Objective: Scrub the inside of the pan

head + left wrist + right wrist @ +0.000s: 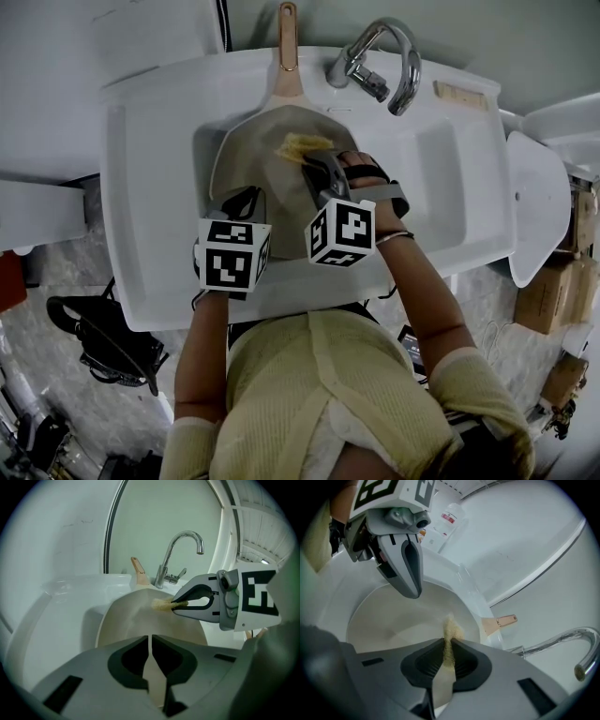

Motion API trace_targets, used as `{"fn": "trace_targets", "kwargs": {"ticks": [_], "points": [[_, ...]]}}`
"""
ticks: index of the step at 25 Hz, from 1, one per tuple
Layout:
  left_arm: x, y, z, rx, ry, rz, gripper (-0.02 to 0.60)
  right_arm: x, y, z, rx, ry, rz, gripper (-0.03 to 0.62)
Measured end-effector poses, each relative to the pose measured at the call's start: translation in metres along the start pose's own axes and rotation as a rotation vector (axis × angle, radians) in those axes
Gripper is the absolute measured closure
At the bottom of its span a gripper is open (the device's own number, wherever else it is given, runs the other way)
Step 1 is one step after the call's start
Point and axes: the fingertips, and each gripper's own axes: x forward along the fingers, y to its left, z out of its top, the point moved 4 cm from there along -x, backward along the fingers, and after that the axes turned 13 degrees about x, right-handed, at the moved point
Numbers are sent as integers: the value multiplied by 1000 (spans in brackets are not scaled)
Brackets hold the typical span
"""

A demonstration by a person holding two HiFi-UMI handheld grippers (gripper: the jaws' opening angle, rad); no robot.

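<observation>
Pan (pixel 253 150) sits in the basin of a white sink (pixel 141 187), its pale wooden handle (pixel 288 47) pointing away from the person toward the back wall, just left of the chrome faucet (pixel 389 56). The left gripper (pixel 239 199) is at the pan's near rim. In the left gripper view its jaws stand almost together, with only a thin slit between them (pixel 150 641), and the beige edge of the pan (pixel 136 616) runs into that slit, so it is clamped on the rim. The right gripper (pixel 314 159) reaches over the pan's inner surface from the person's right, and its jaws are pressed closed on a yellowish, fibrous sponge (pixel 302 143). In the right gripper view the sponge (pixel 451 630) stands up between the ribbed pads as a thin strip, and its frayed end sticks out past the jaw tips (pixel 447 644) over the inside of the pan (pixel 393 620). The same view shows the left gripper (pixel 411 590) coming down onto the far rim, and the handle (pixel 501 622) and the faucet (pixel 562 641) off to the right. From the left gripper view the right gripper (pixel 176 605) enters from the right, with the sponge (pixel 161 604) at its tip touching the upper part of the pan's inner face, in front of the faucet (pixel 180 550). A small white bottle with a red label (pixel 450 515) stands on the ledge beyond the sink.
</observation>
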Motion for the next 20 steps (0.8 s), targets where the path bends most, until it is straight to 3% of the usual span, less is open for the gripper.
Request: {"fn": "trace_targets", "kwargs": {"ticks": [6, 11, 20], "points": [[7, 1, -2, -15, 11, -5, 506, 15, -9, -13, -54, 60, -61, 540], [12, 0, -4, -19, 19, -14, 506, 21, -22, -36, -20, 146, -103, 540], [20, -1, -3, -13, 34, -30, 506, 24, -17, -54, 11, 237, -86, 540]]}}
